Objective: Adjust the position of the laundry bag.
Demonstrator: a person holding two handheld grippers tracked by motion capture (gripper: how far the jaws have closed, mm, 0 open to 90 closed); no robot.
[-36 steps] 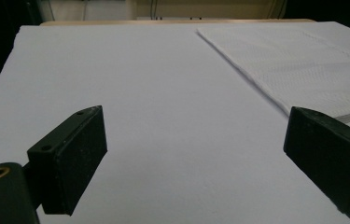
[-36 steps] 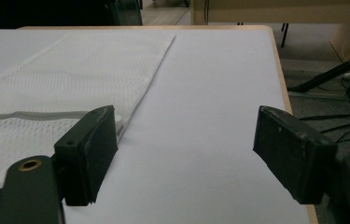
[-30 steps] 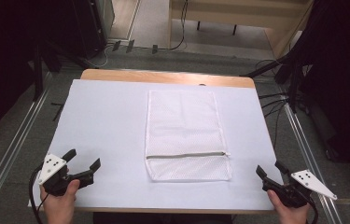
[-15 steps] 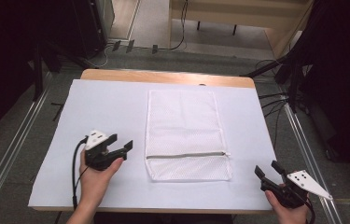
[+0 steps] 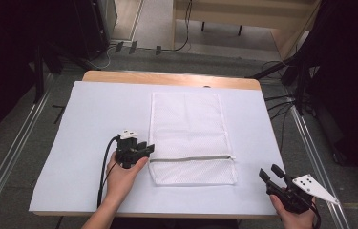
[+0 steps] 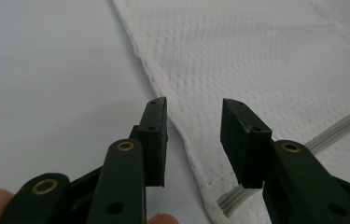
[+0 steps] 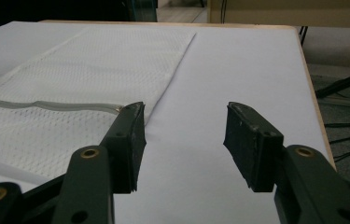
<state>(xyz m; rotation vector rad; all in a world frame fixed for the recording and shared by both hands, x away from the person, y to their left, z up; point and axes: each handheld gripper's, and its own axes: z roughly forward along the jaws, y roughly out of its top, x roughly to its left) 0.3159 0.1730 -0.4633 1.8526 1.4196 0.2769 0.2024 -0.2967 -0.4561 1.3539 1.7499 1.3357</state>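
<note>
High view: left gripper (image 5: pixel 144 149) parted beside mesh bag (image 5: pixel 189 138) edge.

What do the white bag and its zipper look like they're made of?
The bag looks like white synthetic mesh fabric: a fine honeycomb weave shows in the left gripper view. Its zipper looks like grey woven tape; whether the teeth are plastic or metal cannot be told.
</note>
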